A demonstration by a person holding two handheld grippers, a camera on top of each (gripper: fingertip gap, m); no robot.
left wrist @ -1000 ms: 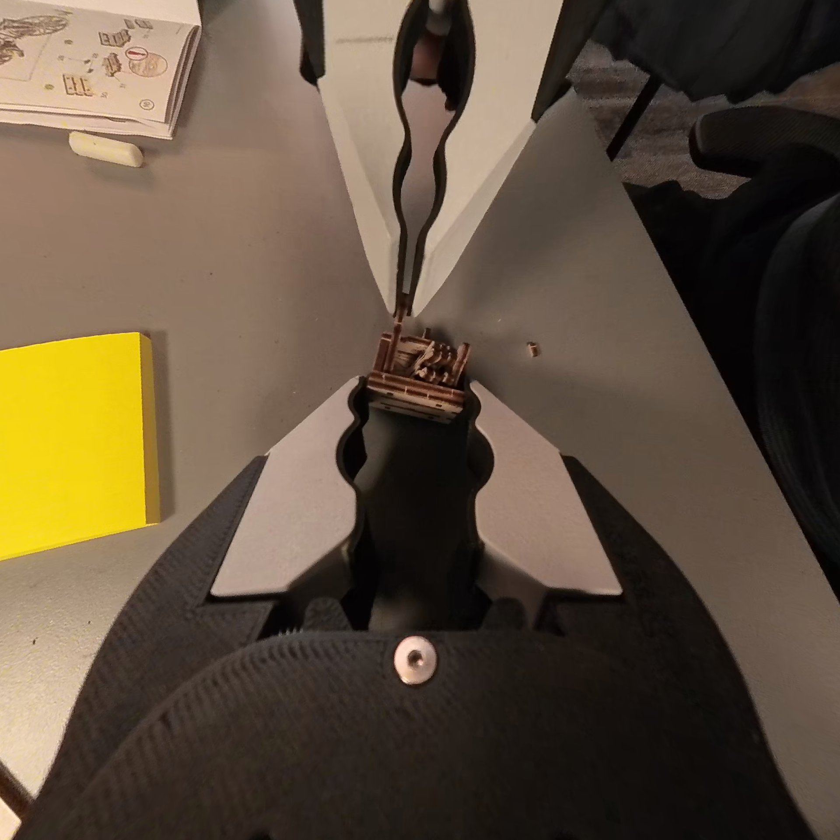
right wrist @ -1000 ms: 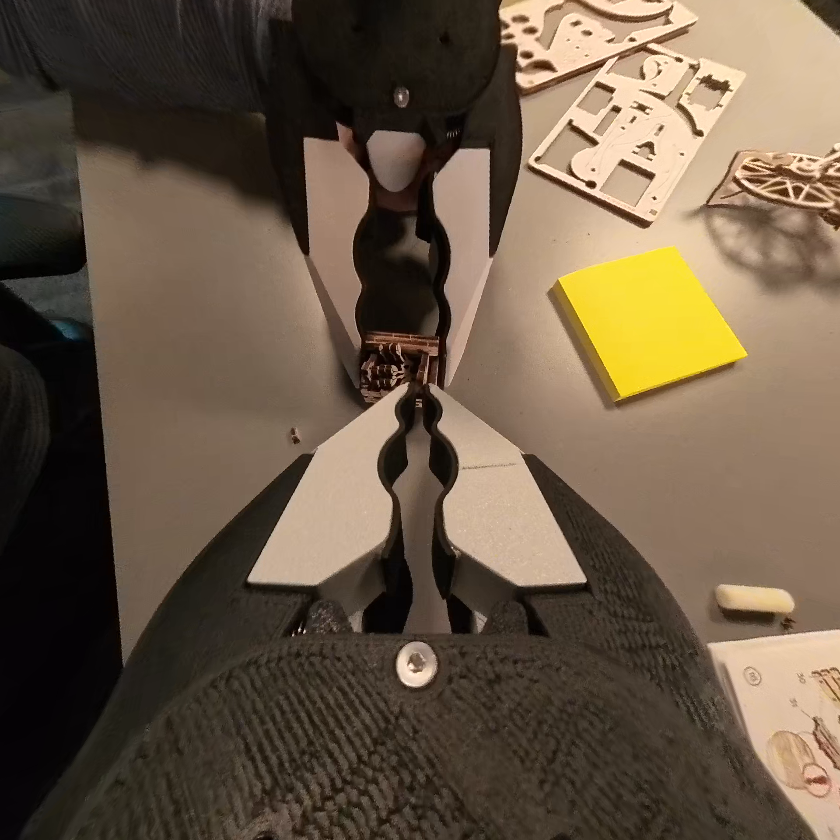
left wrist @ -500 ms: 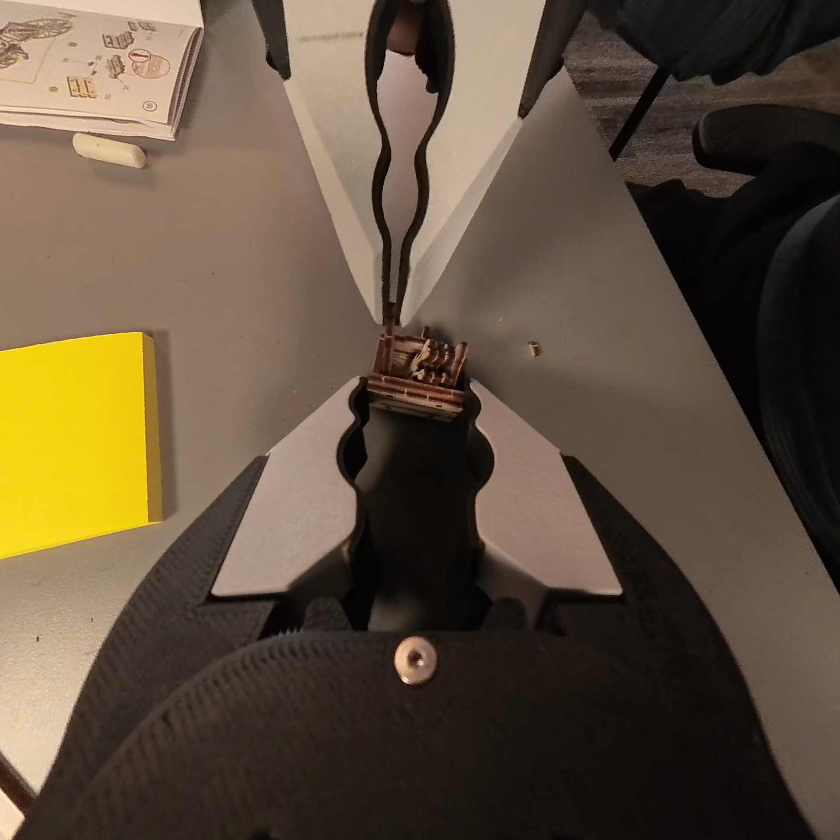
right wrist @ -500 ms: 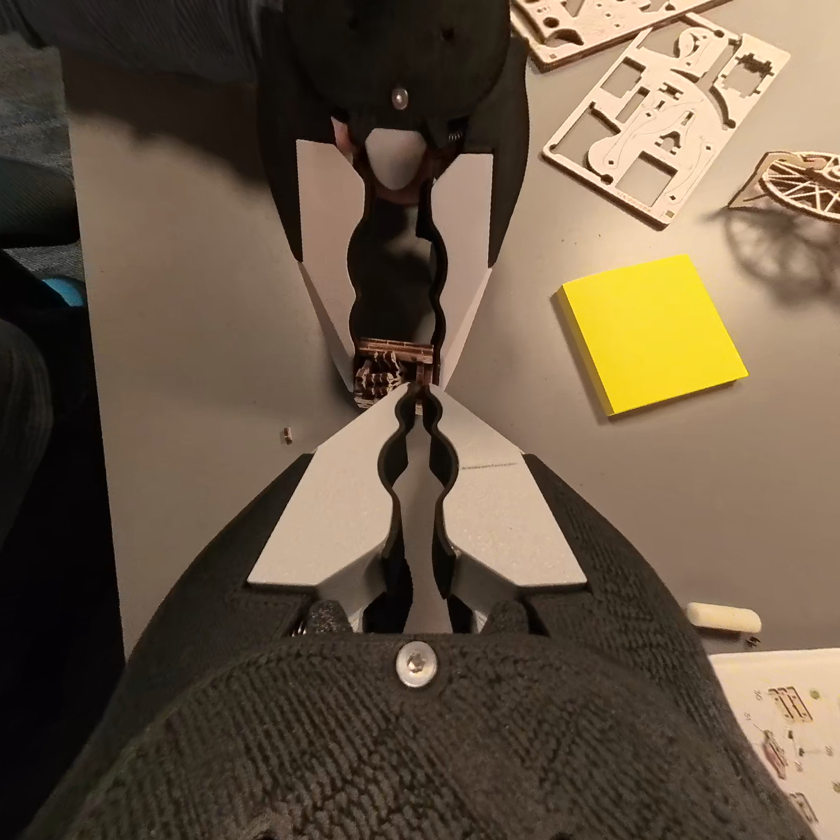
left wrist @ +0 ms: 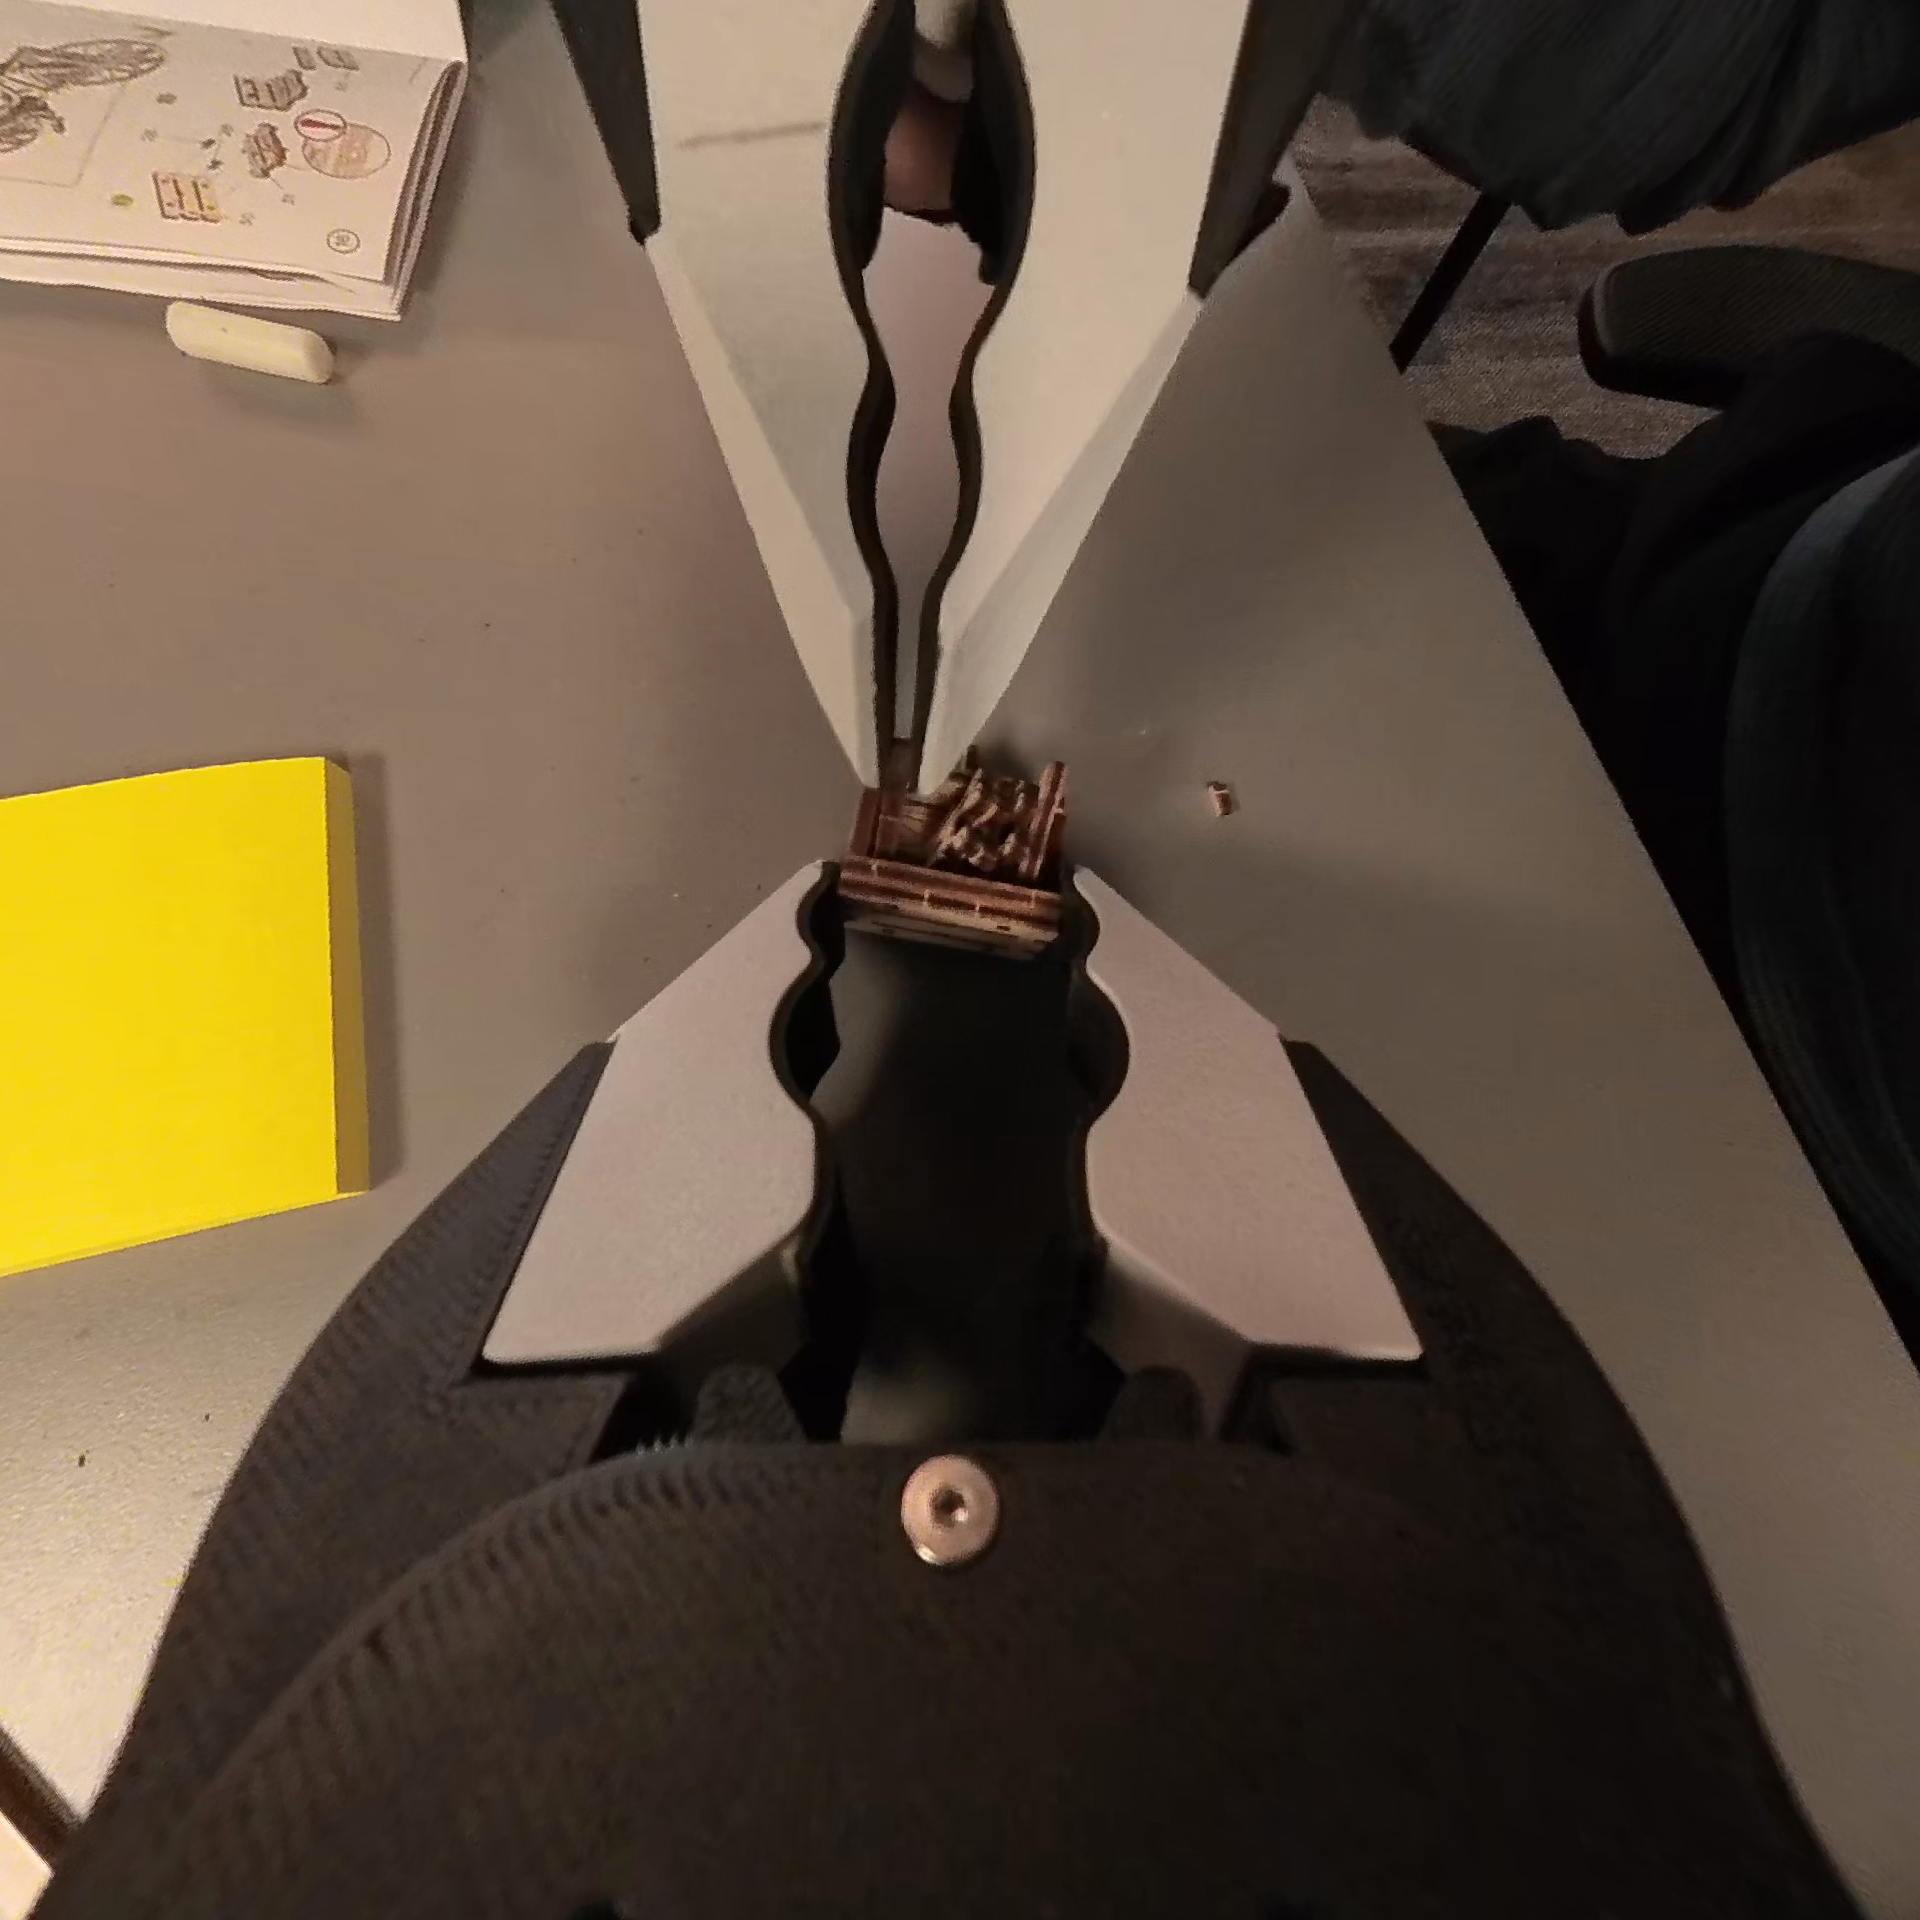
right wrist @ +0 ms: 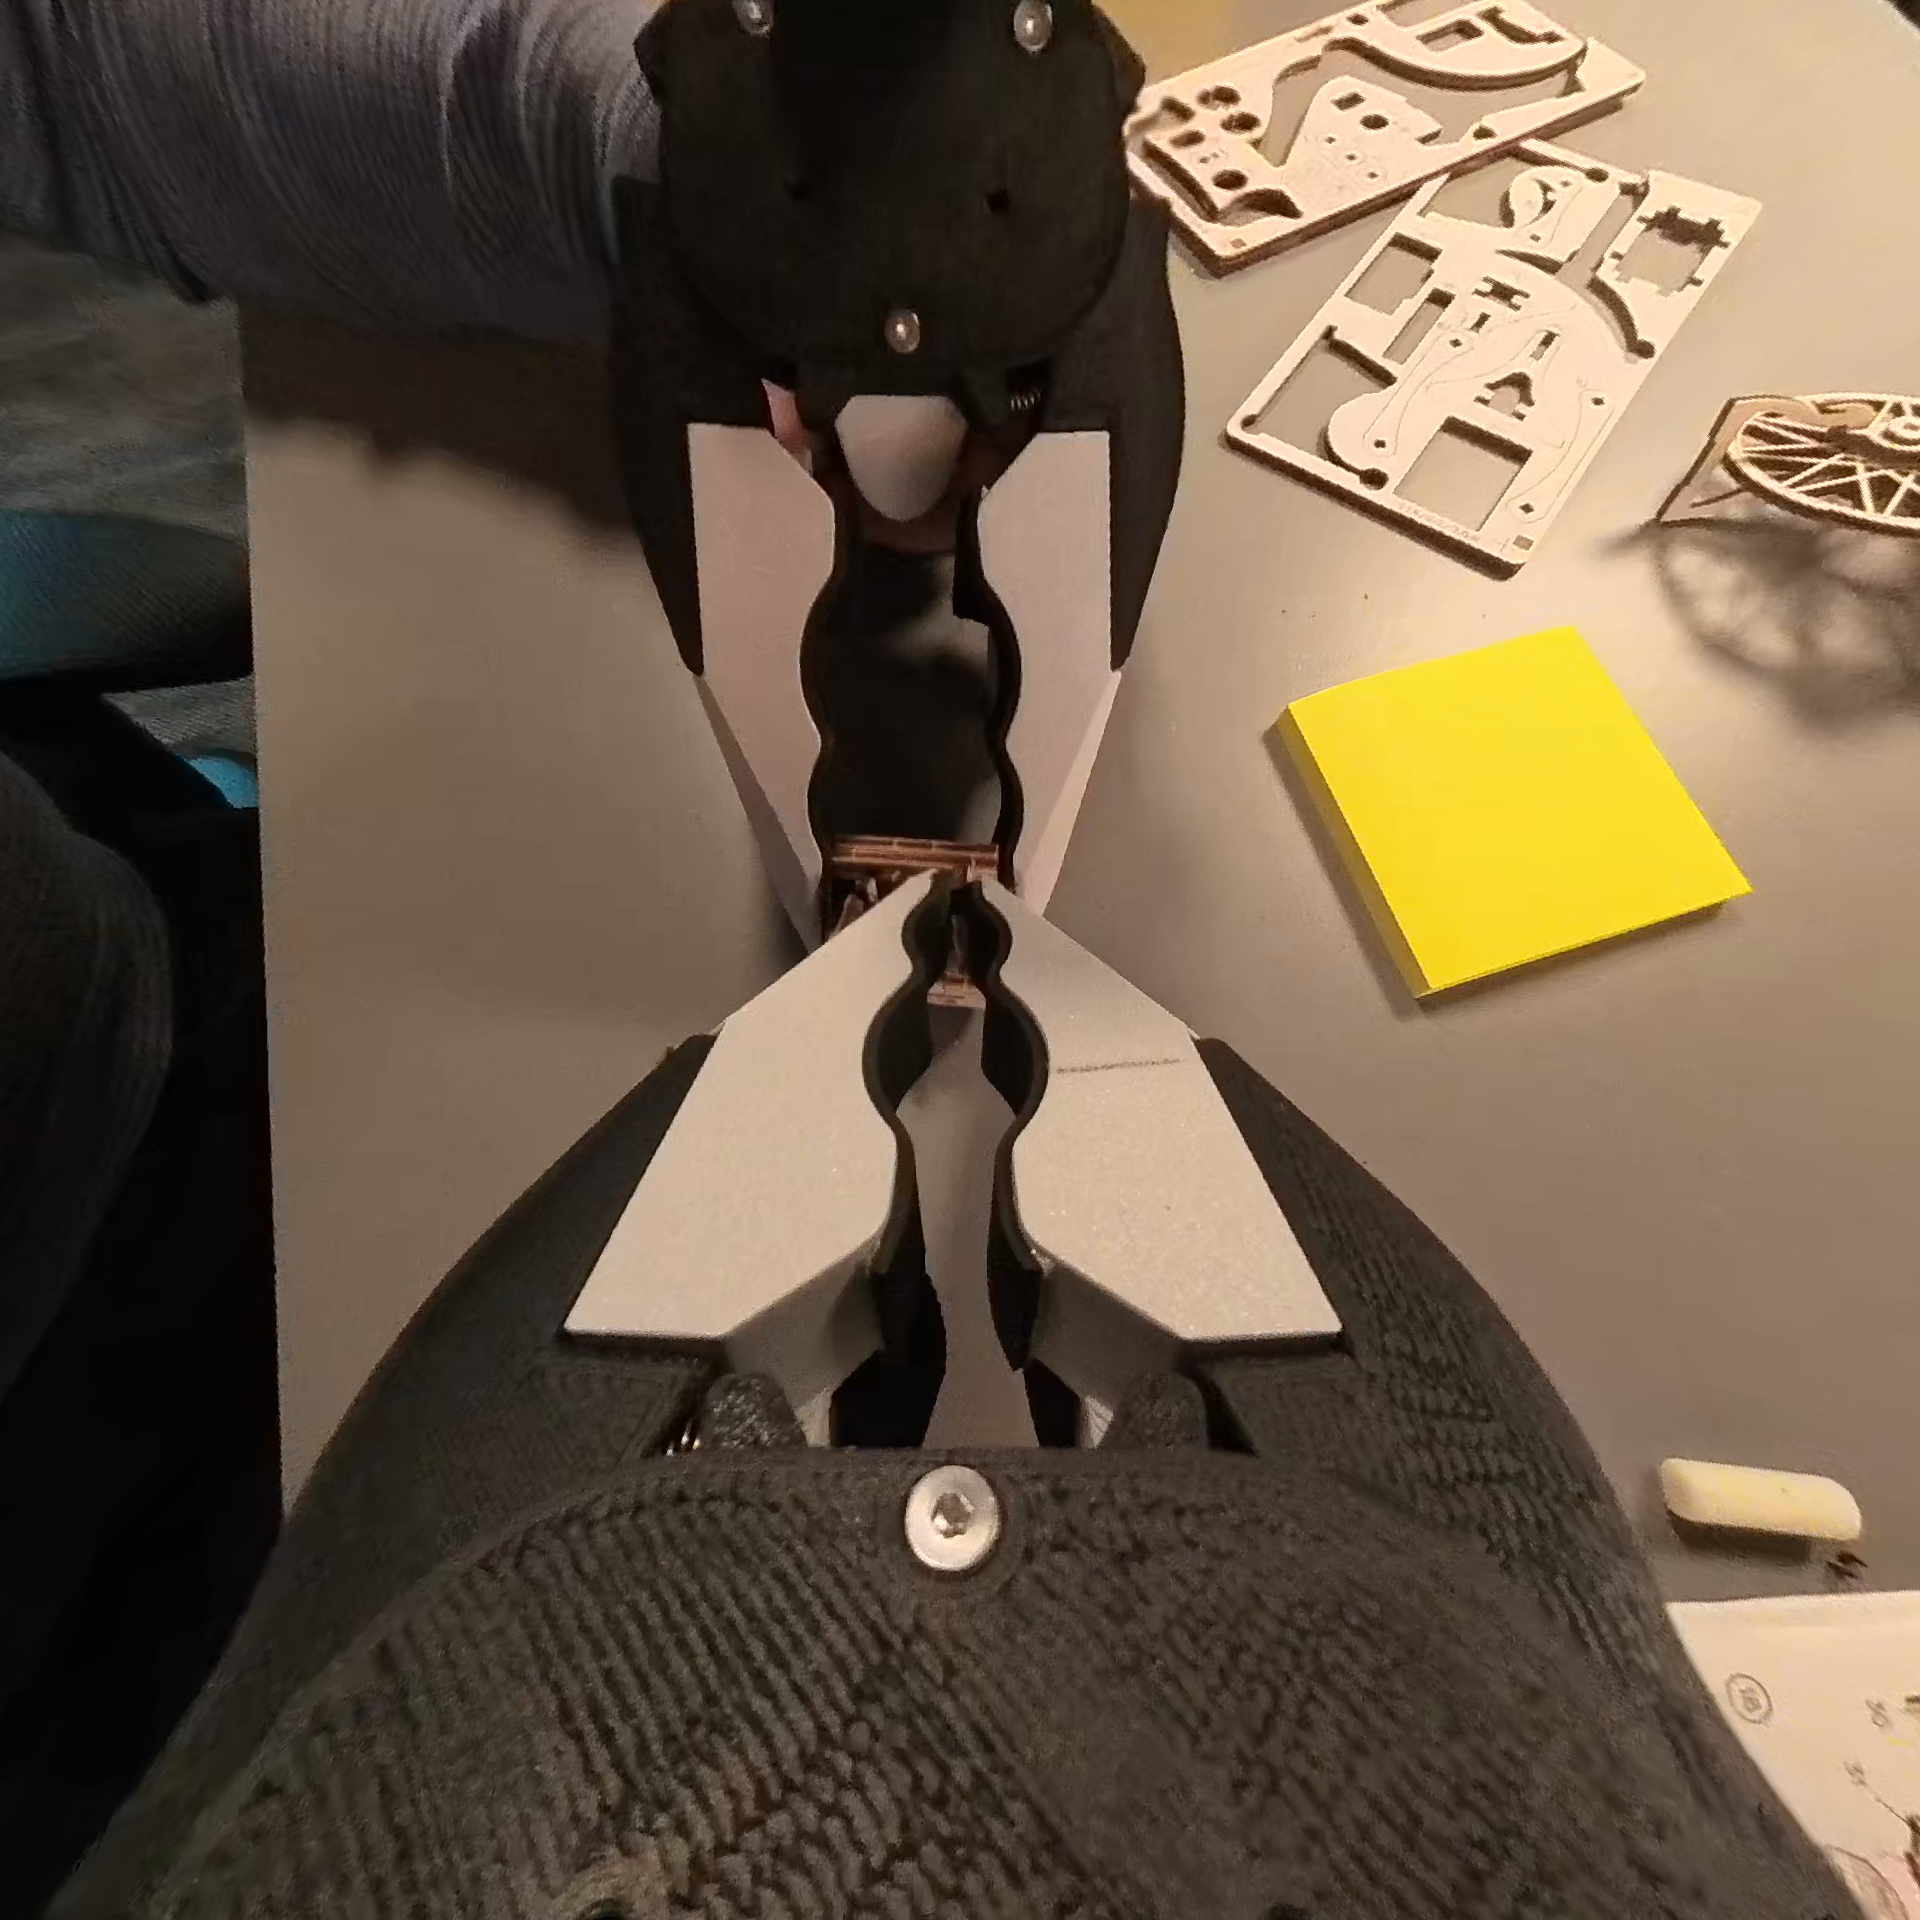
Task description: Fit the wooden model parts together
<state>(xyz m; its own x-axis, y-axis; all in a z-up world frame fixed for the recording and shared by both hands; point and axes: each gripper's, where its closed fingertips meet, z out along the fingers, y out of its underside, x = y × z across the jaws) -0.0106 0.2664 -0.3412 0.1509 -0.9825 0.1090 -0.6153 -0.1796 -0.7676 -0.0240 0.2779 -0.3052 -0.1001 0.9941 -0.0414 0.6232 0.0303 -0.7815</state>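
My left gripper [left wrist: 951, 906] is shut on a small brown wooden assembly [left wrist: 954, 871] and holds it just above the grey table [left wrist: 540, 582]. My right gripper [left wrist: 904, 750] faces it from the far side, shut on a thin wooden piece [left wrist: 900, 767] whose end touches the assembly's left corner. In the right wrist view, my right gripper [right wrist: 951, 885] pinches that piece [right wrist: 956, 982] between its pads. Its tips overlap the assembly [right wrist: 914, 854], which sits in the left gripper [right wrist: 916, 894] opposite. Much of the assembly is hidden there.
A yellow note pad [left wrist: 177, 997] [right wrist: 1507, 810], an instruction booklet [left wrist: 208, 145], a white oblong block [left wrist: 249, 343] [right wrist: 1761, 1501], punched wooden sheets [right wrist: 1496, 364] and a wooden wheel part [right wrist: 1829, 457] lie on the table. A tiny wooden bit [left wrist: 1219, 798] lies near the table's edge, with a dark chair [left wrist: 1766, 343] beyond. The tips of both grippers are at nearly the same place.
My right gripper has pushed forward with the thin piece, so its tips now cover more of the assembly. My left gripper has kept its hold and barely moved.
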